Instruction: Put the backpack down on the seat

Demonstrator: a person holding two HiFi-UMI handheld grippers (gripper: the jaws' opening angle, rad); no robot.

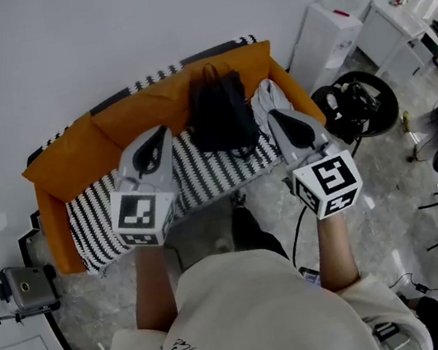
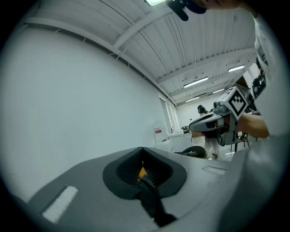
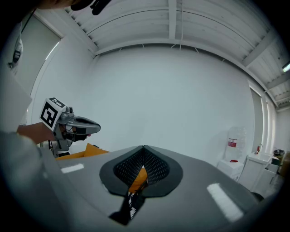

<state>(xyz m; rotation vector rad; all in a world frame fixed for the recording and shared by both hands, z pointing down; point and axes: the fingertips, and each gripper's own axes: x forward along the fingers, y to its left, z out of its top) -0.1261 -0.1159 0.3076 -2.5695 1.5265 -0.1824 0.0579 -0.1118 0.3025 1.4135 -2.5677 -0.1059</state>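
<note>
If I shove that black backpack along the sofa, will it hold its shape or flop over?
Probably floppy: the backpack is soft-looking fabric, bulging at its base. It stands against the orange backrest, so a sideways push may topple it. Its strap trails onto the striped seat cover and could snag.

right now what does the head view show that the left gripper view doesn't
Only the head view: the backpack upright on the striped seat cover, and the person's shirt. Only the left gripper view: the ceiling lights, and the left gripper up close, its jaws shut on nothing. Both: the right gripper and the white wall.
</note>
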